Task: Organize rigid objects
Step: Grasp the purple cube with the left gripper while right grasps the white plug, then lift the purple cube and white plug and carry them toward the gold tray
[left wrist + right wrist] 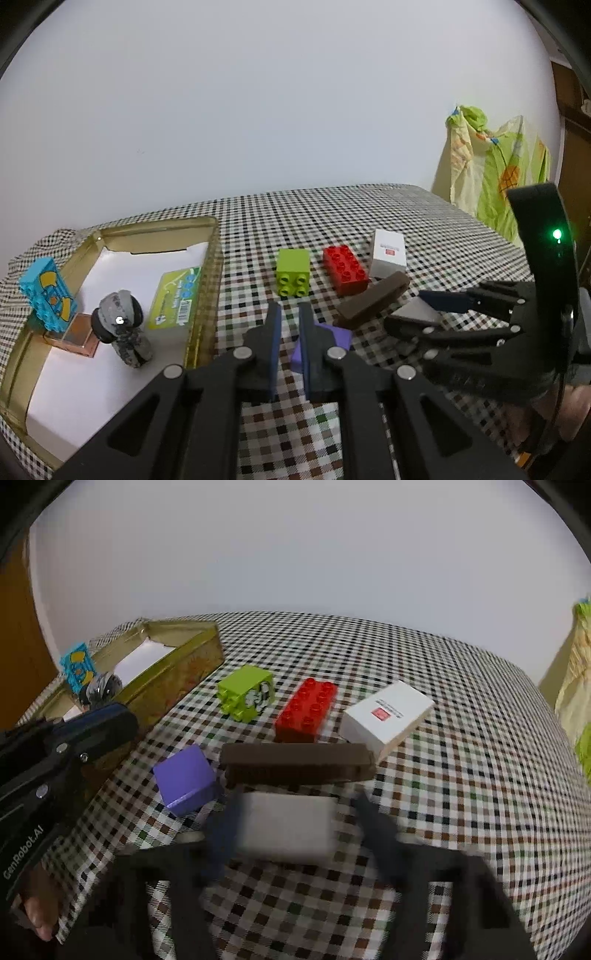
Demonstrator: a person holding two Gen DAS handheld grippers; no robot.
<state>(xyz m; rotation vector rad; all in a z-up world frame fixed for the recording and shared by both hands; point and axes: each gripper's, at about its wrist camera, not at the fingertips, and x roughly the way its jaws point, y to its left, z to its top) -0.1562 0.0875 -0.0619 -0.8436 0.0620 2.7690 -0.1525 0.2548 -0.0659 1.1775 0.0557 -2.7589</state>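
Note:
On the checkered tablecloth lie a green brick [293,271] [246,693], a red brick [345,268] [306,709], a white box [389,253] [386,712], a brown bar [373,304] [295,763], a purple cube [332,341] [186,780] and a grey block [415,314] [286,825]. My left gripper [289,314] is nearly shut and empty, just left of the purple cube. My right gripper [295,812] [406,308] is open with its blurred fingers on either side of the grey block.
An open gold tin [207,280] [177,672] at the left holds a blue brick [48,293], a grey figure [122,332], a green card [175,295] and a copper square [74,334]. Patterned green cloth [491,166] hangs beyond the table's right edge.

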